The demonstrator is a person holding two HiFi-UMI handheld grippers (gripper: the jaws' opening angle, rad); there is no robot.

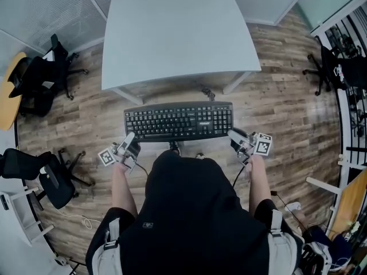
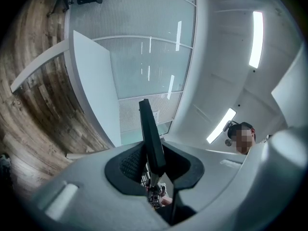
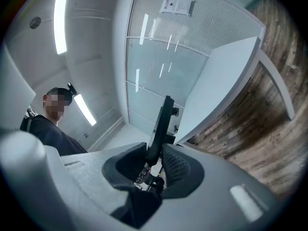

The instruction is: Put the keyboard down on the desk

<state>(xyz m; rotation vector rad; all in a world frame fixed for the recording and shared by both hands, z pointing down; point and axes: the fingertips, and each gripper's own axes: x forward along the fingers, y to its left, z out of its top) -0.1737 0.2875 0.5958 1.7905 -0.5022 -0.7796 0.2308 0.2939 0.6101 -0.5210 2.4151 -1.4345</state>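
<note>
A black keyboard (image 1: 179, 121) hangs level in the air above the wooden floor, just short of the near edge of the white desk (image 1: 175, 30). My left gripper (image 1: 129, 142) is shut on the keyboard's left end, and my right gripper (image 1: 234, 135) is shut on its right end. In the left gripper view the keyboard (image 2: 151, 134) shows edge-on, clamped between the dark pads (image 2: 132, 165). The right gripper view has the same edge-on keyboard (image 3: 159, 129) pinched between its pads (image 3: 175, 166), with the desk (image 3: 219, 85) beyond it.
Black office chairs stand at the left (image 1: 43, 79) and lower left (image 1: 49, 179), another at the right (image 1: 338, 67). A round wooden table (image 1: 8, 90) is at the far left edge. A cable (image 1: 241, 173) trails down beside the person's right arm.
</note>
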